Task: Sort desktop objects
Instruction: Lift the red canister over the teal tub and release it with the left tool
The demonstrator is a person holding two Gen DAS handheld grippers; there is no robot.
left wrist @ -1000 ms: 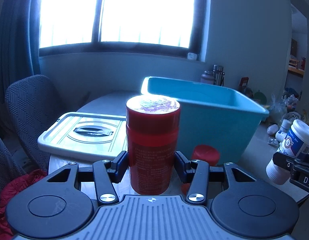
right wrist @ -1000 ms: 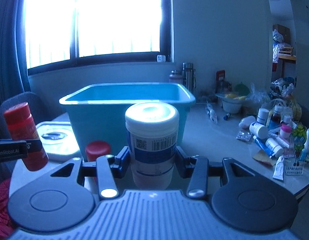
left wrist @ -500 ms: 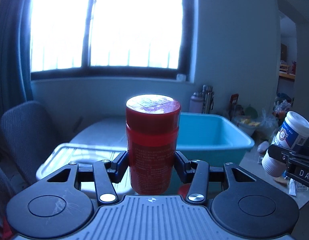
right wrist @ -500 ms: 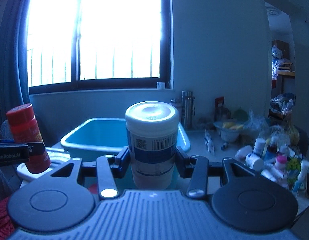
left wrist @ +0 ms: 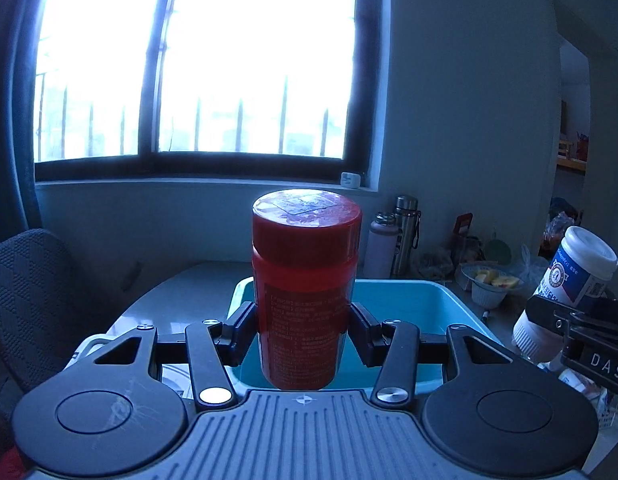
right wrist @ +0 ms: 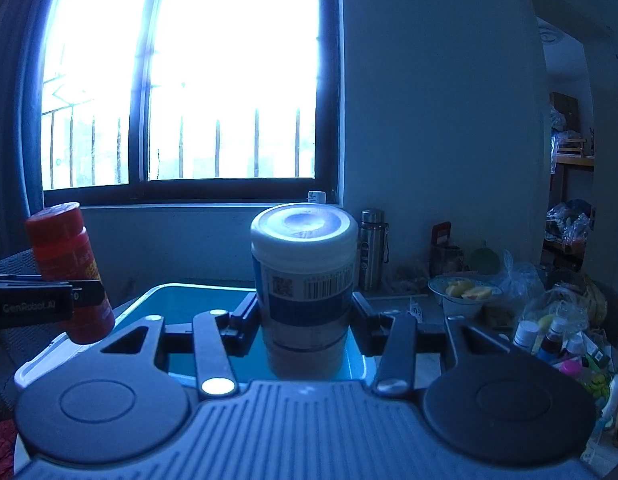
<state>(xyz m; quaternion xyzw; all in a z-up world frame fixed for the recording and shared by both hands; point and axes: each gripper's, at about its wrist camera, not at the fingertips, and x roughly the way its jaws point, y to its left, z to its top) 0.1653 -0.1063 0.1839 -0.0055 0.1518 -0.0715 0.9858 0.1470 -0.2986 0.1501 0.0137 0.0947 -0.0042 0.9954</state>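
Observation:
My left gripper [left wrist: 303, 330] is shut on a red bottle [left wrist: 305, 288] and holds it upright above the near edge of the blue tub [left wrist: 409, 304]. My right gripper [right wrist: 305, 320] is shut on a white jar with a blue label [right wrist: 305, 280], also above the tub [right wrist: 181, 300]. The white jar in the right gripper shows at the right of the left wrist view [left wrist: 565, 292], tilted. The red bottle shows at the left of the right wrist view [right wrist: 71, 272].
A grey lid [right wrist: 41, 364] lies left of the tub. A dark chair [left wrist: 33, 300] stands at the left. Flasks [left wrist: 405, 236] stand by the wall. A bowl of fruit [right wrist: 465, 294] and several small bottles [right wrist: 557, 340] crowd the table's right side.
Both grippers have risen with their loads and moved forward over the tub, so I now look down into it. The grip on each has not changed.

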